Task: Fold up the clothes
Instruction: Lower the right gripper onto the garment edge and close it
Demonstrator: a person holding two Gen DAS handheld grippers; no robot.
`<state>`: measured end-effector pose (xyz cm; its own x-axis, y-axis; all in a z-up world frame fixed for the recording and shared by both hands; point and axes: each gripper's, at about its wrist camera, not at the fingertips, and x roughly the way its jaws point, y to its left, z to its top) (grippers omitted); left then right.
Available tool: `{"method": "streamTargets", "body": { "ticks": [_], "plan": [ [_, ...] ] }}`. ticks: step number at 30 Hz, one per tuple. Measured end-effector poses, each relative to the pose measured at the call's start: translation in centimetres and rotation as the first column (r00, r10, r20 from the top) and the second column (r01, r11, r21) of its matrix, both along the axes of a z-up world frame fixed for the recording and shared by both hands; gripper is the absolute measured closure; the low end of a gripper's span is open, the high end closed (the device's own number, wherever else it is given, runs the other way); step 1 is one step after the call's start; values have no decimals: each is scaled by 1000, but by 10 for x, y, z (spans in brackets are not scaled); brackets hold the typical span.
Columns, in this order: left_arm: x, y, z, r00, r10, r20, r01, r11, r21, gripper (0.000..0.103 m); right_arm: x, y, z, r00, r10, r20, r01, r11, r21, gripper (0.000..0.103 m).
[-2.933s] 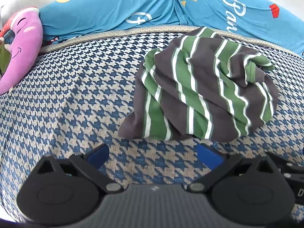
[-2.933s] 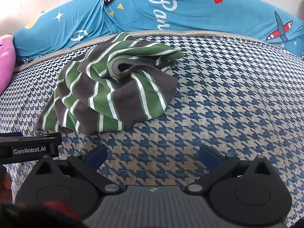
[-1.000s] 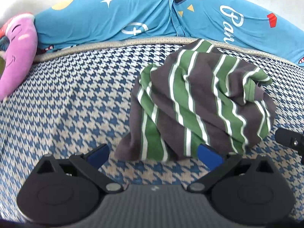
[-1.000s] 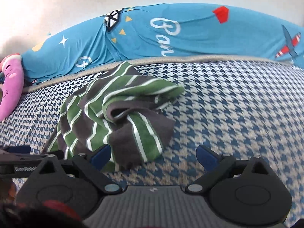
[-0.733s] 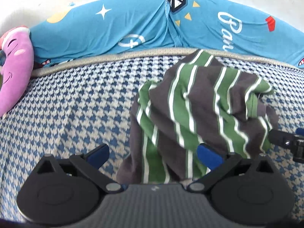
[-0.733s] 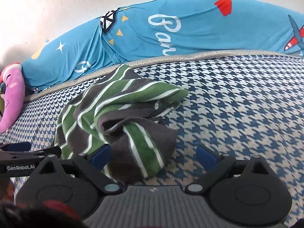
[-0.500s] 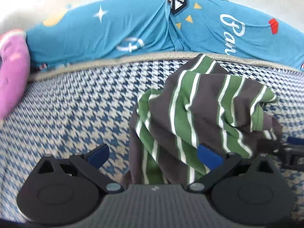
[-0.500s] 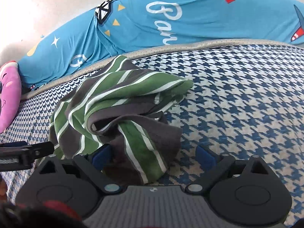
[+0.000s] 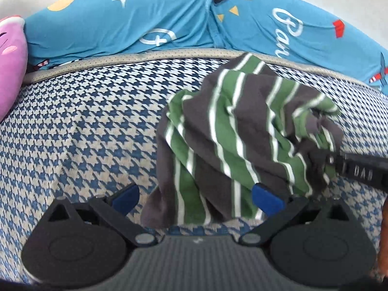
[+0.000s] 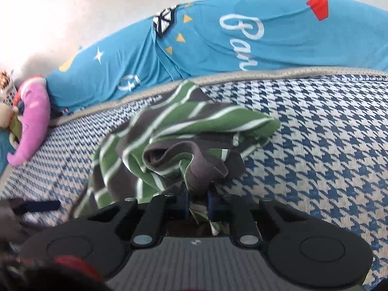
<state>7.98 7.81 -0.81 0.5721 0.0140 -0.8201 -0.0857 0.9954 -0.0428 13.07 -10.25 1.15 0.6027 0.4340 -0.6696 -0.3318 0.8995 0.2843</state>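
A crumpled shirt with green, grey and white stripes [image 9: 232, 145] lies bunched on the blue houndstooth bed cover [image 9: 84, 126]. In the right wrist view my right gripper [image 10: 197, 205] is shut on a grey fold at the near edge of the striped shirt [image 10: 184, 131], and the cloth rises in a hump from it. My left gripper [image 9: 196, 198] stands open, its blue pads on either side of the shirt's near hem, which lies between them. The right gripper's black body [image 9: 361, 167] reaches into the shirt's right side in the left wrist view.
A long bright blue printed pillow [image 9: 169, 21] lines the far edge of the bed against a pale wall. A pink plush toy [image 10: 31, 126] lies at the far left. Bare houndstooth cover spreads left of the shirt and to its right [image 10: 327, 145].
Both grippers came in close to the shirt. The right gripper shut on the near grey fold and the cloth bunched up; the left stays open around the hem.
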Motion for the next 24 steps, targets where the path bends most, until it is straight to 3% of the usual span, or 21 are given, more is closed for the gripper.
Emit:
{"method": "streamTargets", "body": {
  "ticks": [7,16,20,24],
  "plan": [
    [-15,-20,-4,996,-86,27,84,995,48,0,-6,10,25,996,41,74,-48,995,93,88],
    [-18,-30,-4,989,-136,61,135,991,16,0,-11,24,43,987,108,122,-133,966,220,88],
    [-12,-27,-3,992,-105,65,106,994,-20,0,-15,30,50,979,151,140,-186,940,286,88],
    [-3,-22,-2,997,-36,65,38,999,-31,0,-19,43,54,969,182,168,-222,939,264,86]
  ]
}}
